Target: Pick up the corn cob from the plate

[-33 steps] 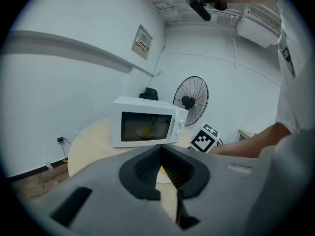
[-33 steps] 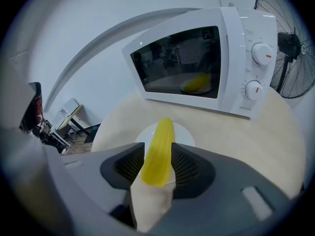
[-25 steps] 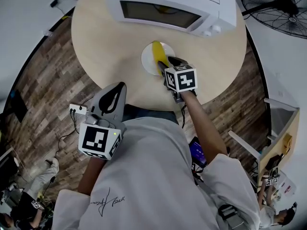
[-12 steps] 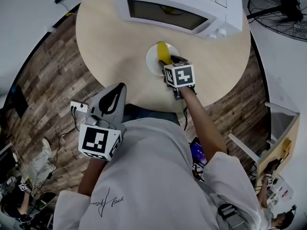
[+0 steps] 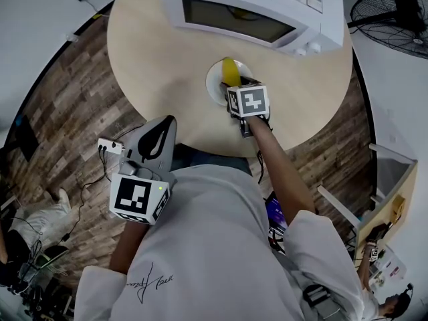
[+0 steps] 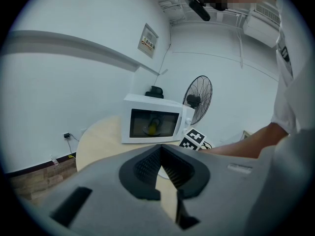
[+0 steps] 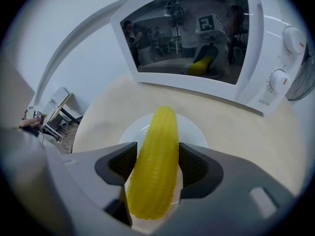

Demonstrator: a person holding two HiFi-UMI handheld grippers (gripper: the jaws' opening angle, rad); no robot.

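A yellow corn cob [image 7: 155, 166] lies on a small white plate [image 7: 192, 129] on the round table, in front of the microwave. My right gripper [image 7: 157, 156] points steeply down over it, one jaw on each side of the cob. Its jaws have just been opening and stand wide, with the cob between the pads and not squeezed. In the head view the right gripper [image 5: 239, 89] covers the near part of the corn cob [image 5: 231, 72] and the plate [image 5: 215, 85]. My left gripper [image 5: 160, 127] hangs back off the table by my body, shut and holding nothing.
A white microwave [image 5: 254, 5] stands at the far side of the round wooden table [image 5: 160, 59], door closed, with a yellow item behind the glass [image 6: 154, 128]. A standing fan [image 5: 394, 19] is on the floor to the right. Wood floor surrounds the table.
My right gripper has moved further over the plate and lower, and it now hides more of the corn cob. The left gripper has stayed put.
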